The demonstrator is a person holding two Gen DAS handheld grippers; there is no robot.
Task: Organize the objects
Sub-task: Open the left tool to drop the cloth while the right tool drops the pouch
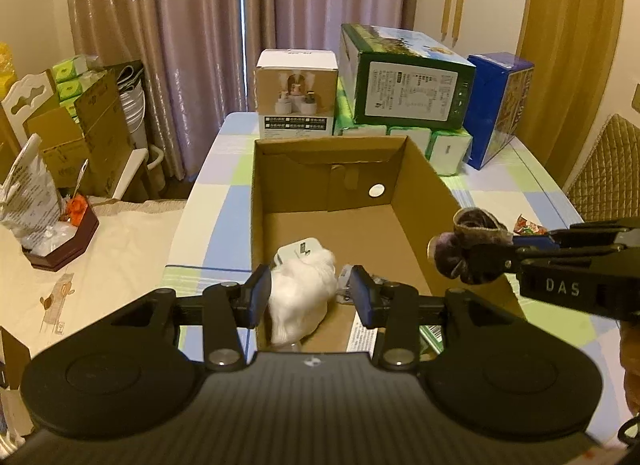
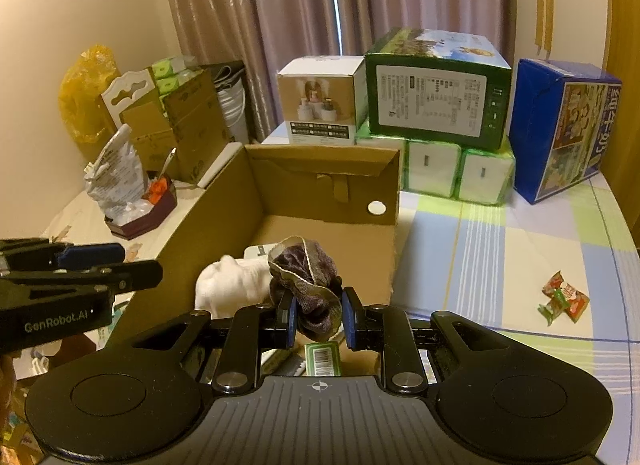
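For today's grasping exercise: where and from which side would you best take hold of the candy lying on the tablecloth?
Grip the candy across its bulging middle, coming straight down from above. It lies flat and alone on the table, and its crimped ends look too thin to pinch securely. The left gripper is open and free.

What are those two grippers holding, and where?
The right gripper pinches a purple rolled sock by its lower end. The left gripper is open, holding nothing.
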